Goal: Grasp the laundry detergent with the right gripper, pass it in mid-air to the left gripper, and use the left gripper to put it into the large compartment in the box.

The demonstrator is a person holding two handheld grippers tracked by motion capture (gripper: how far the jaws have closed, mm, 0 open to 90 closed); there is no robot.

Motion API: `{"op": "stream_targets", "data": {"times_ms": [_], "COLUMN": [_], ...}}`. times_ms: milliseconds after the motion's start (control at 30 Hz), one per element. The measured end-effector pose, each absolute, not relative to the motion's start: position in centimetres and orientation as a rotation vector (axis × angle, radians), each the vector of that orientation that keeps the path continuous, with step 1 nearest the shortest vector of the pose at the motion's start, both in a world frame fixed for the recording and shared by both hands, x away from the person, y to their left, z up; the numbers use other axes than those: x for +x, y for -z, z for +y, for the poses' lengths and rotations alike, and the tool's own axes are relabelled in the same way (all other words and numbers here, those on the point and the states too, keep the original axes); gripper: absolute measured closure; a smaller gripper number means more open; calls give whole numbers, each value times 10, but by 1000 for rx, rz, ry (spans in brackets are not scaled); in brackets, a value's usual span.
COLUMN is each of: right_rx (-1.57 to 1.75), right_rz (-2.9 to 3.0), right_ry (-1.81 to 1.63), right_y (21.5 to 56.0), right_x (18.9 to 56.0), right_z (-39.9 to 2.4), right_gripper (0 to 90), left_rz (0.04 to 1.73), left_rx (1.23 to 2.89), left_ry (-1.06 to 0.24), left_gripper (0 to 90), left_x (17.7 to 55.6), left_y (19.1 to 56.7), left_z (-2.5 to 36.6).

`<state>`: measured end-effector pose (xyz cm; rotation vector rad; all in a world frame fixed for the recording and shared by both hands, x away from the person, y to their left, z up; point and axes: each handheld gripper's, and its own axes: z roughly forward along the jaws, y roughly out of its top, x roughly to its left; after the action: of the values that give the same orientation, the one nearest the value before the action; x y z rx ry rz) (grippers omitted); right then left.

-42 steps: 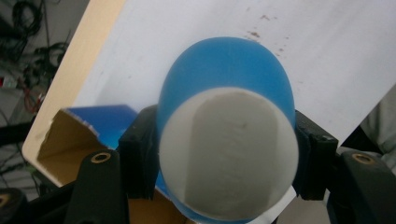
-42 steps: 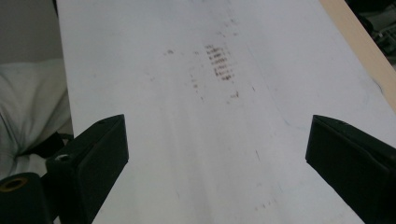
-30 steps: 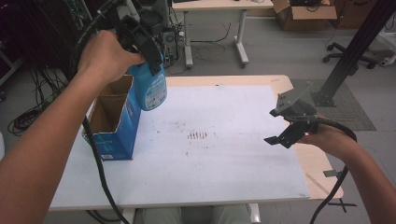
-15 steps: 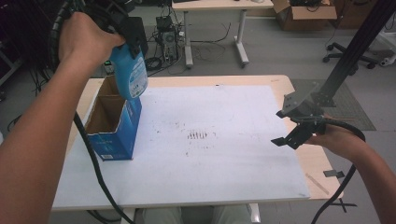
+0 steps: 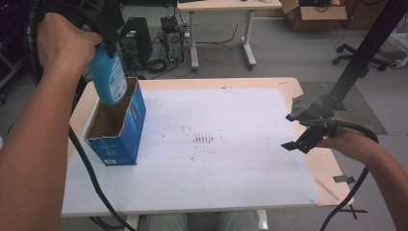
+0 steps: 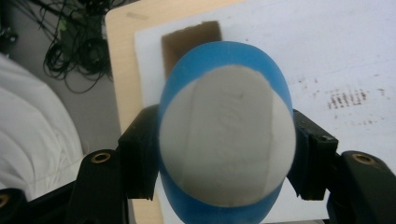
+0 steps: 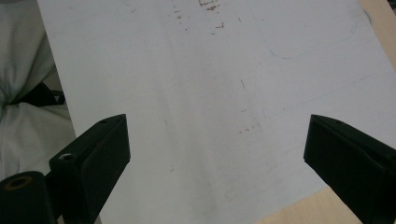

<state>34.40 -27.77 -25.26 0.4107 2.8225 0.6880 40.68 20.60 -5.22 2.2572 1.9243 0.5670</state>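
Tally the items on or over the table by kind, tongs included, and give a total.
Blue plastic bottle, held in the left tongs over the box: 1
Open blue cardboard box: 1
White sheet covering the tabletop: 1
Black two-jaw tongs, counting the empty right tongs: 2
Total: 5

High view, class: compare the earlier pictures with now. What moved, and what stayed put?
The left gripper, shut on the blue bottle, carried it leftward to hang above the open blue box. The right gripper, jaws open, drifted slightly along the table's right edge. The box stayed put.
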Motion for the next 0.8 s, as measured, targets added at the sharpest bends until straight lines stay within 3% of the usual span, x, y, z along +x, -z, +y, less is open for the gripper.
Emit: {"op": "stream_targets", "data": {"times_ms": [800], "right_rx": [417], "right_rz": [2830], "right_ry": [-674], "right_y": [255], "right_x": [343], "right_z": [-281], "right_gripper": [72], "left_rz": [2071], "left_rx": [2132], "left_ry": [-518], "left_gripper": [380], "left_x": [407], "left_y": [104], "left_z": [238]}}
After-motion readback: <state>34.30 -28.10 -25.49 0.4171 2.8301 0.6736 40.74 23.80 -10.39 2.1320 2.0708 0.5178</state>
